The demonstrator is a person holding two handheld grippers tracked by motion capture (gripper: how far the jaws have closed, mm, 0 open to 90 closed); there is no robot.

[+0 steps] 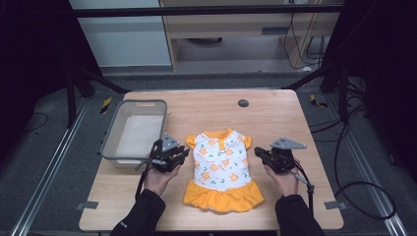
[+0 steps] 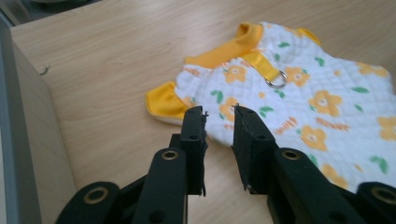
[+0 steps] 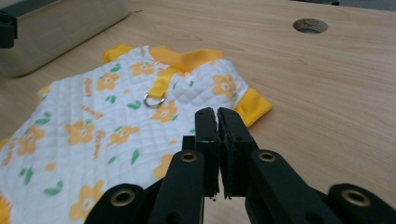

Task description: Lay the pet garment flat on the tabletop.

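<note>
Both grippers hang just above the wooden table [image 1: 275, 105], one at each side of a small floral pet dress [image 1: 221, 164], and neither holds anything. On the left gripper [image 1: 173, 156] the jaws stand a little apart with bare air between them, aimed at the dress's orange sleeve [image 2: 163, 101]; on the right gripper [image 1: 263, 153] the jaws are pressed together, empty, beside the opposite sleeve [image 3: 254, 106]. Between the two the dress lies spread flat in the middle of the table, orange collar [image 1: 219, 133] toward the far edge and orange ruffled hem [image 1: 223, 196] toward the person, with a metal ring [image 2: 276, 79] on a strap near the neck. A grey plastic bin [image 1: 109, 132] stands at the left of the table, just beyond the left gripper and apart from the dress. My reading is that the work is at the start of a fold or a lift: the garment is laid out and no grip has been taken. The next move likely calls for the right jaws to part, then both to come down on the sleeves or shoulder edges and pinch only the cloth.
</note>
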